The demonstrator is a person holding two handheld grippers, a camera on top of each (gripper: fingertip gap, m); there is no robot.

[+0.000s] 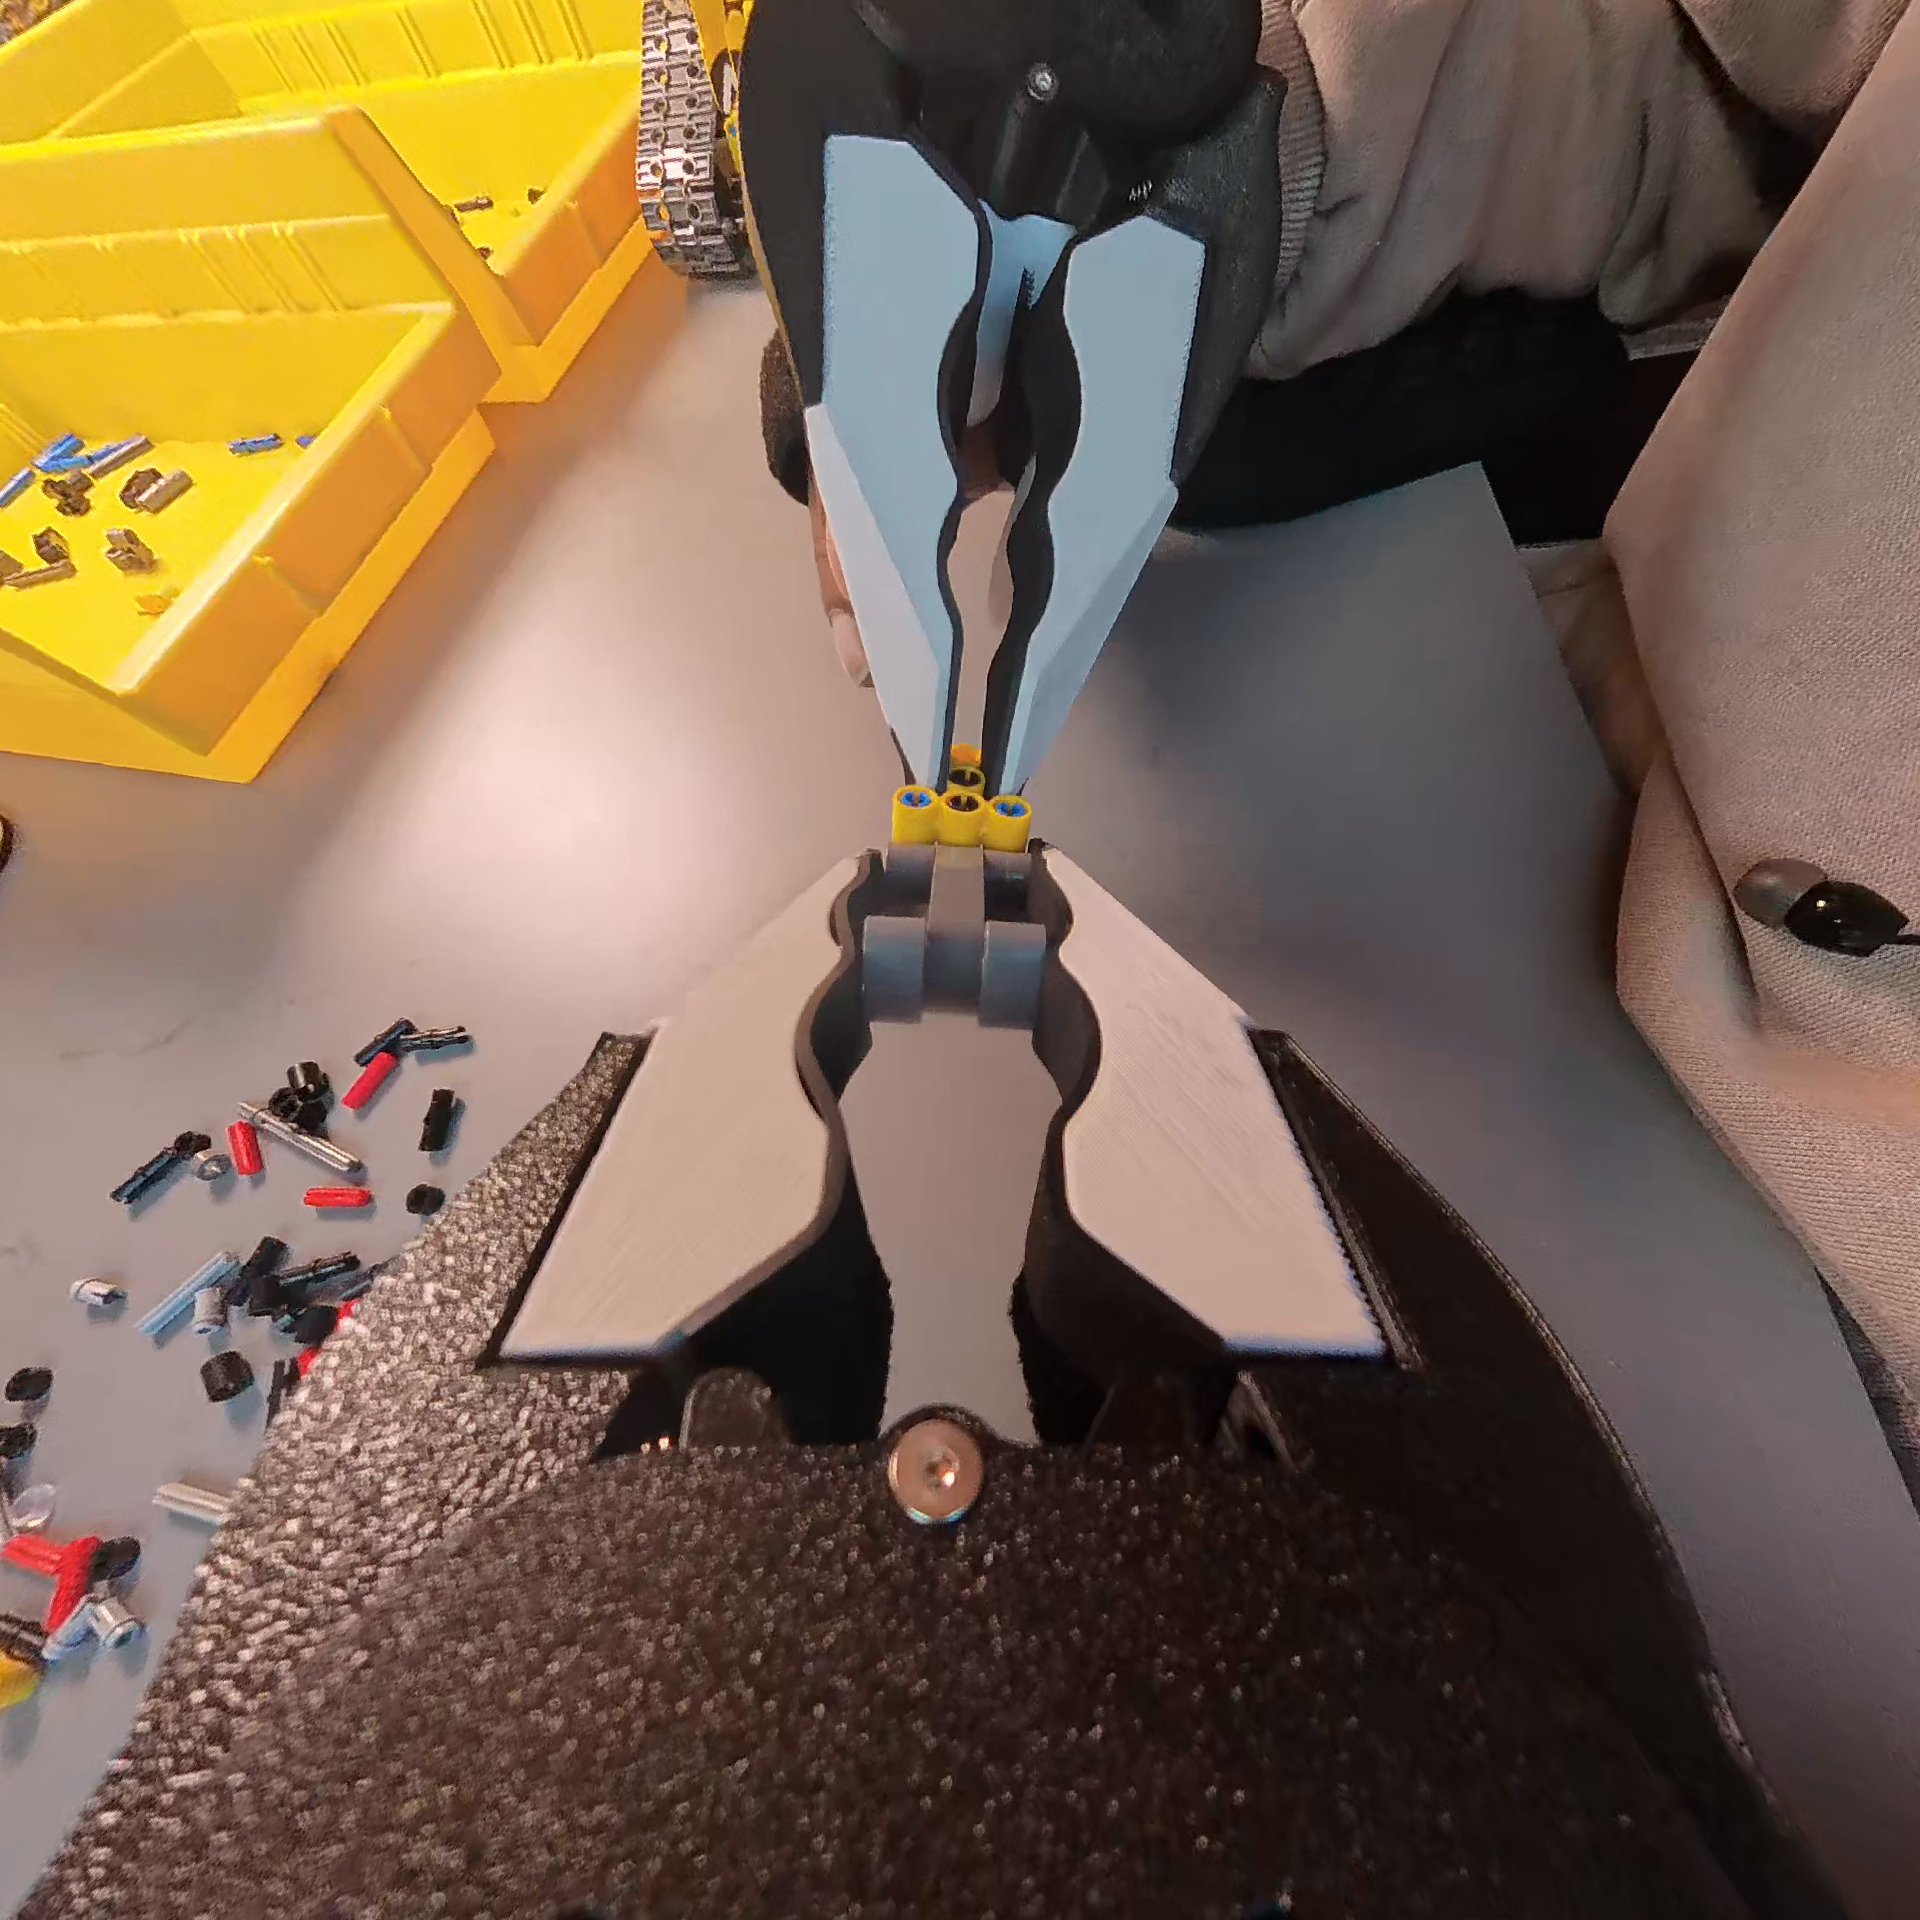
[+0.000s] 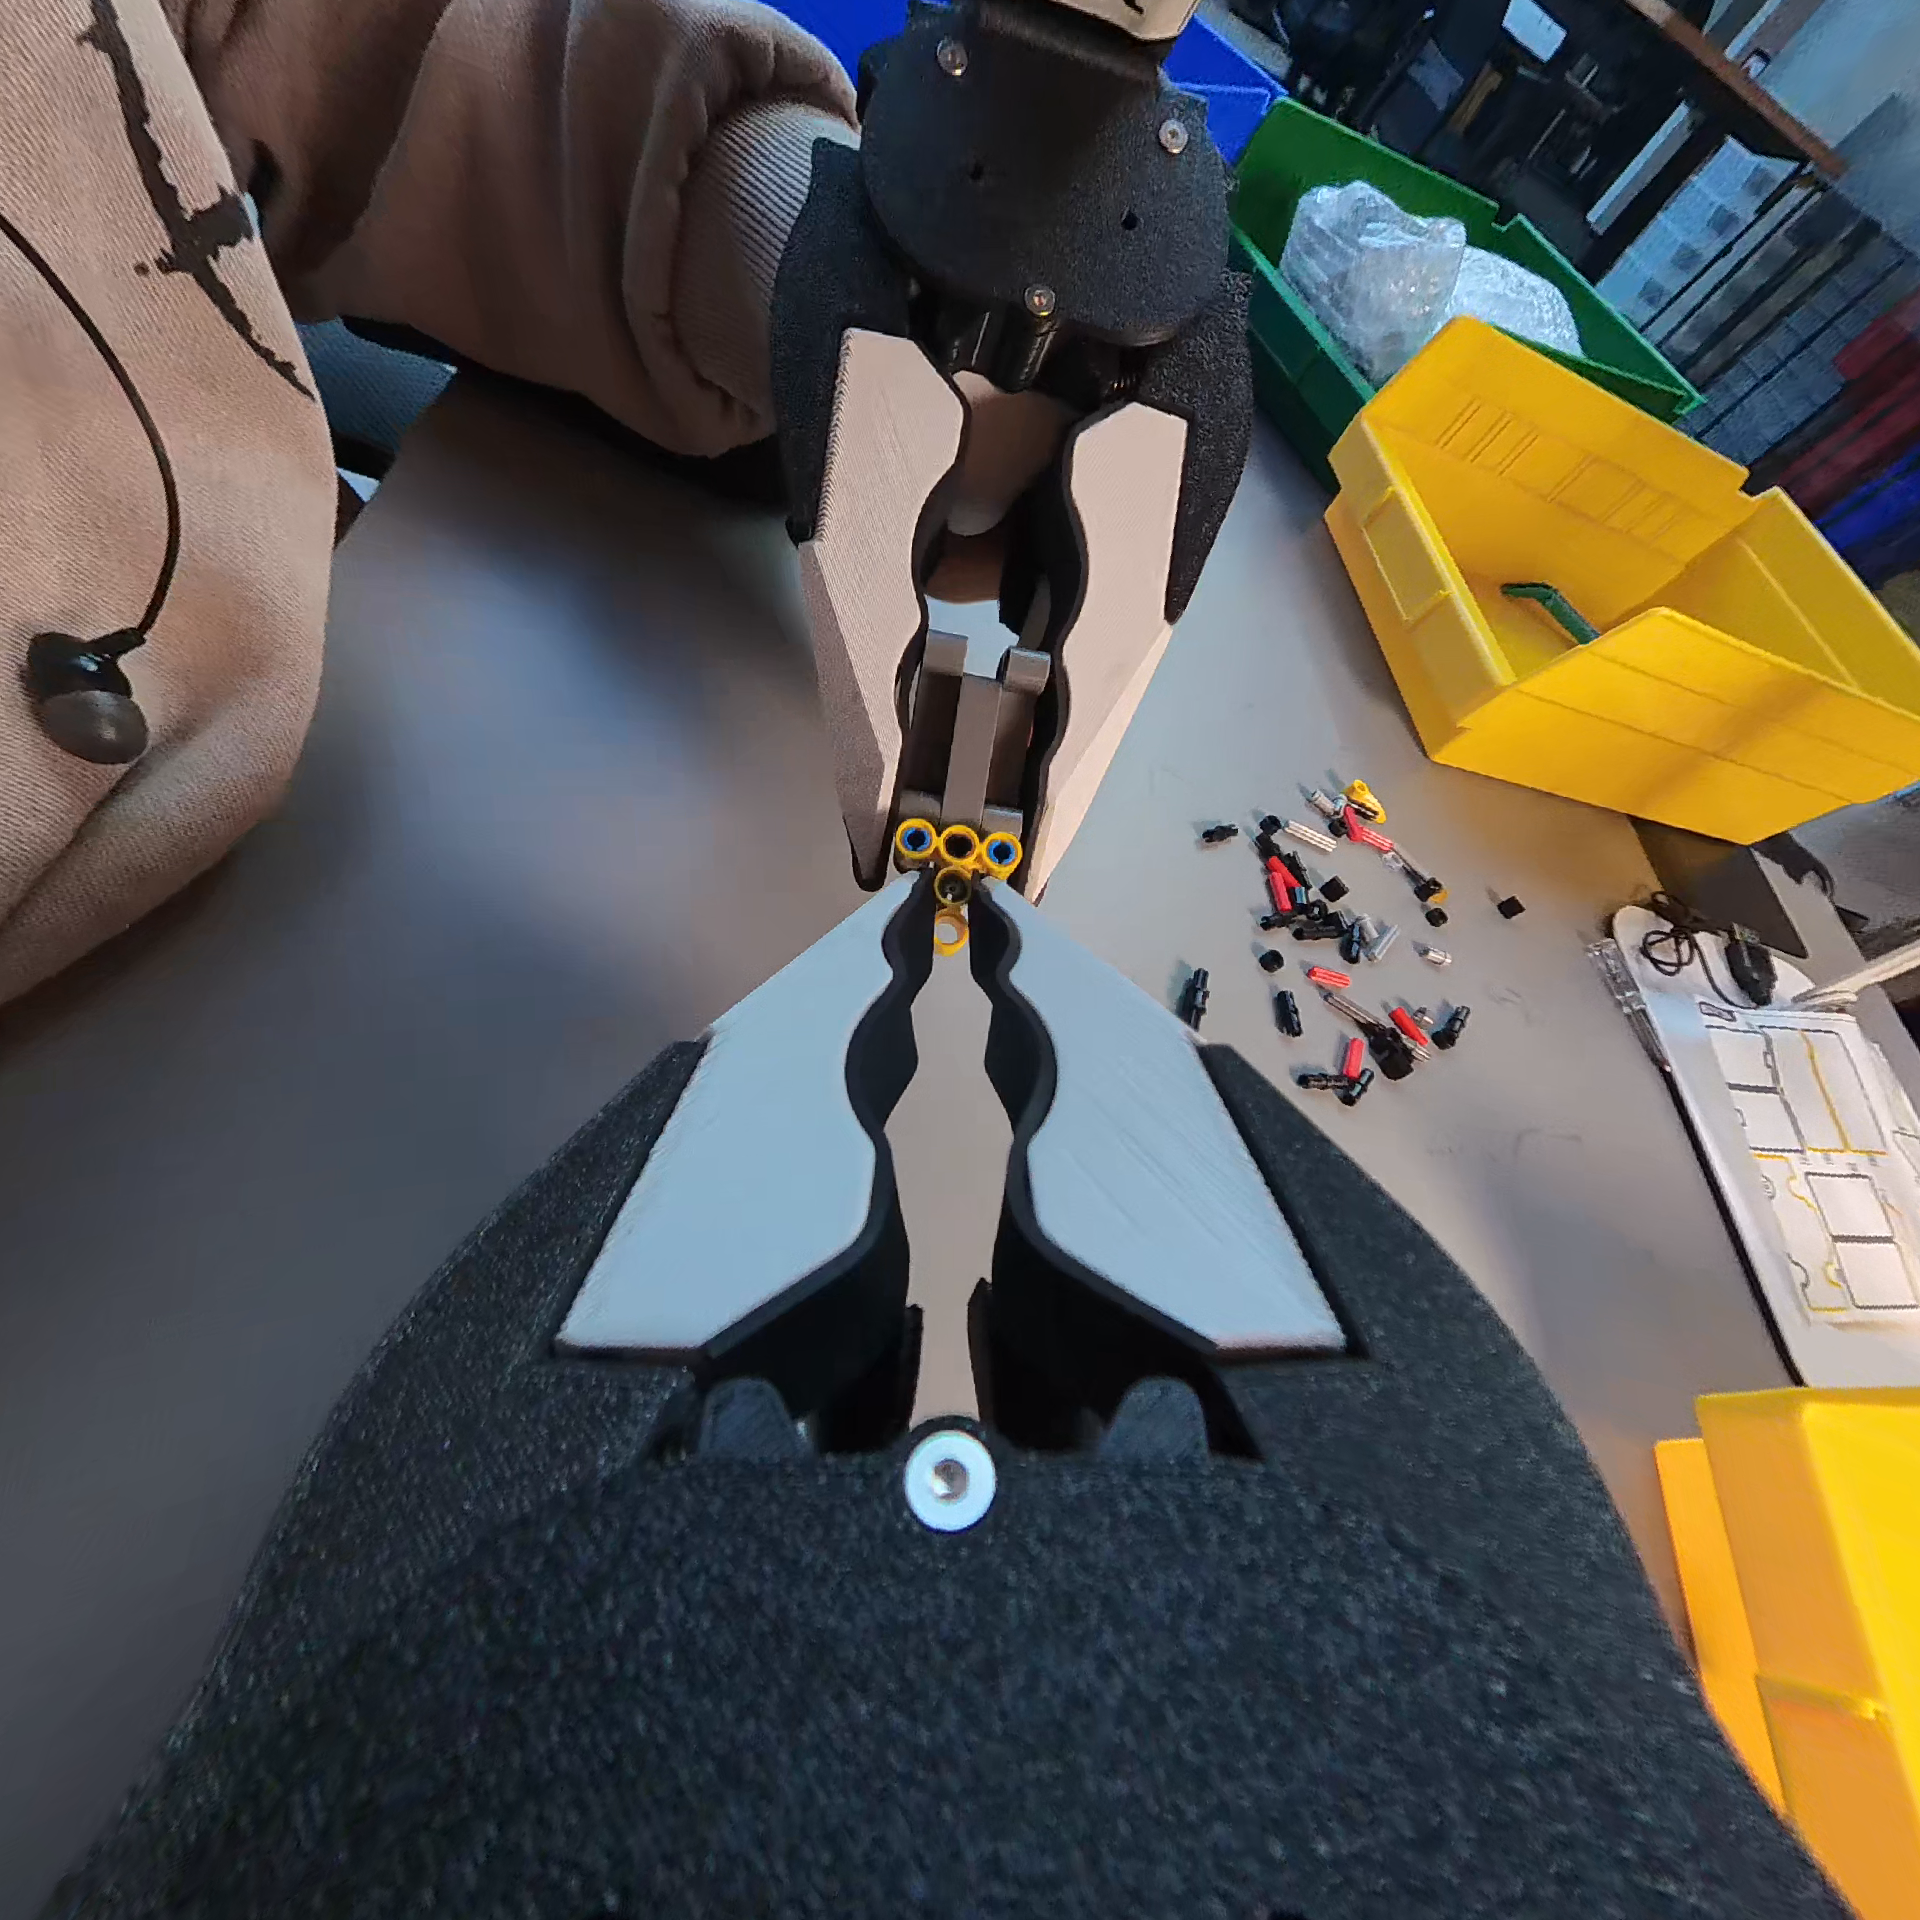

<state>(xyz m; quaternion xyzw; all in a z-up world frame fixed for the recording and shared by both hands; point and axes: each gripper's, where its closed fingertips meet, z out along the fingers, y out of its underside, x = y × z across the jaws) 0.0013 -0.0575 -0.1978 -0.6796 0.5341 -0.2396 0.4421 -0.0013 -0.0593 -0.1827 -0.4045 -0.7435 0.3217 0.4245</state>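
Left tool [image 1: 951,868] clamped on grey beam stack [image 1: 951,956], right tool [image 2: 951,899] pinching small yellow piece [image 2: 956,857] above surface [image 2: 582,831]; probably light, stiff, slippery plastic, best gripped across flat sides.

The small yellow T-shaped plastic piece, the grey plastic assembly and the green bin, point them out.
Small yellow T-shaped plastic piece [image 1: 962,814]: left wrist view, crossbar.
Grey plastic assembly [image 1: 951,940]: left wrist view, middle.
Green bin [image 2: 1283,353]: right wrist view, front wall.

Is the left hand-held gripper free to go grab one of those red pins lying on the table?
Probably not yet: the left hand-held gripper is shut on a grey piece joined to the yellow piece. The path to the red pins looks open.
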